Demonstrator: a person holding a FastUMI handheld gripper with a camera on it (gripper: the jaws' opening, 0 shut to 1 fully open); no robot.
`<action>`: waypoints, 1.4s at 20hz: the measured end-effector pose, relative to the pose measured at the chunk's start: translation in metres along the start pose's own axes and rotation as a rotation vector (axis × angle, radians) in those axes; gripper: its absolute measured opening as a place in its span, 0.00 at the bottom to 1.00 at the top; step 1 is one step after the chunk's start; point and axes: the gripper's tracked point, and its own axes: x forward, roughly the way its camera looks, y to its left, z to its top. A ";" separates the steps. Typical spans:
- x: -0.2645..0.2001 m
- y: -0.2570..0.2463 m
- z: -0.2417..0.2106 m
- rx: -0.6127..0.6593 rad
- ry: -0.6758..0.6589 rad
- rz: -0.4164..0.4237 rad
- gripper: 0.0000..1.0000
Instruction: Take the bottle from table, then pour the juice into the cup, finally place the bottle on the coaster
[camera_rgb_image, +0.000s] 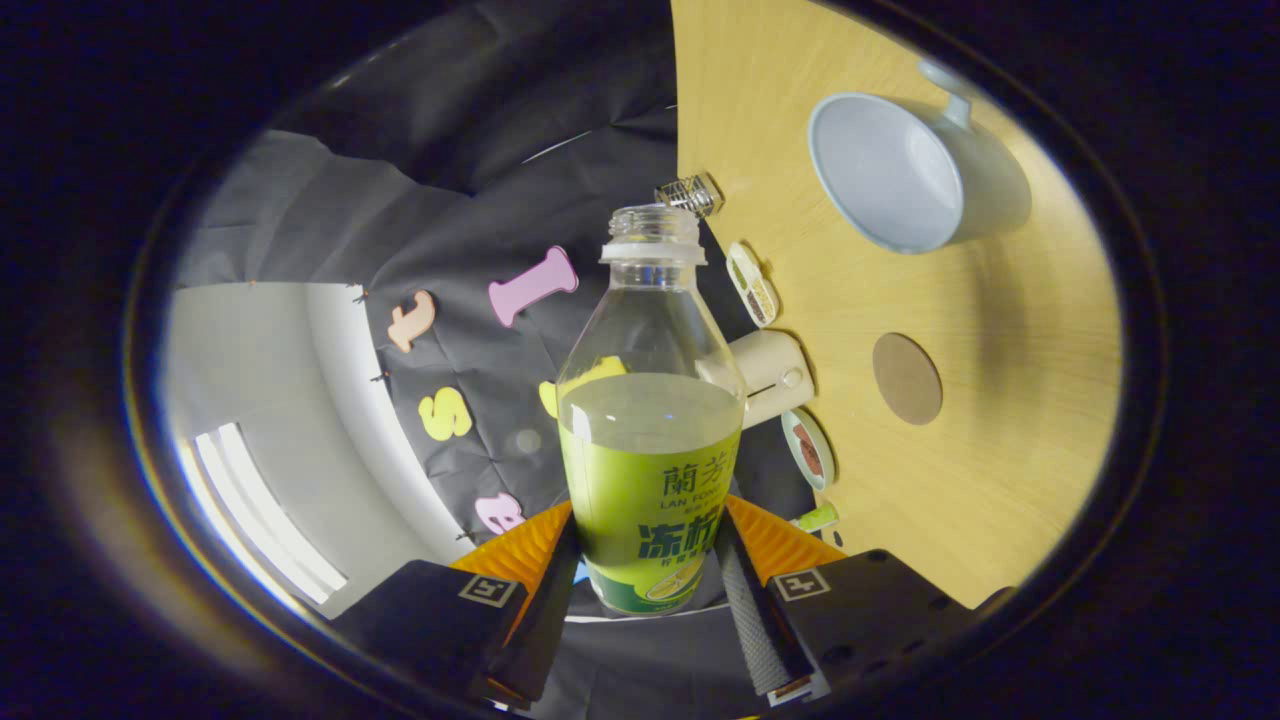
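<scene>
My fingers (648, 570) clamp the uncapped juice bottle (648, 430), lifted; the cup (900, 170) looks empty, coaster (907, 378) bare.

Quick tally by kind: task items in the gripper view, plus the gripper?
Bottle, uncapped, held between the gripper's fingers: 1
Cup, on the table: 1
Coaster, round, on the table: 1
Gripper, shut on the bottle: 1
Total: 4

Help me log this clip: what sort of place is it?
Probably a staged recording booth: a wooden table backed by a black cloth wall, with a cup and coaster laid out. The hand-held gripper clamps a bottle.
</scene>
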 end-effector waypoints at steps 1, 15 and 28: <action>-0.001 -0.003 -0.001 -0.038 0.003 -0.013 0.77; -0.029 -0.064 -0.022 -0.917 0.141 -0.326 0.78; 0.012 -0.066 0.028 -1.578 0.036 -0.471 0.79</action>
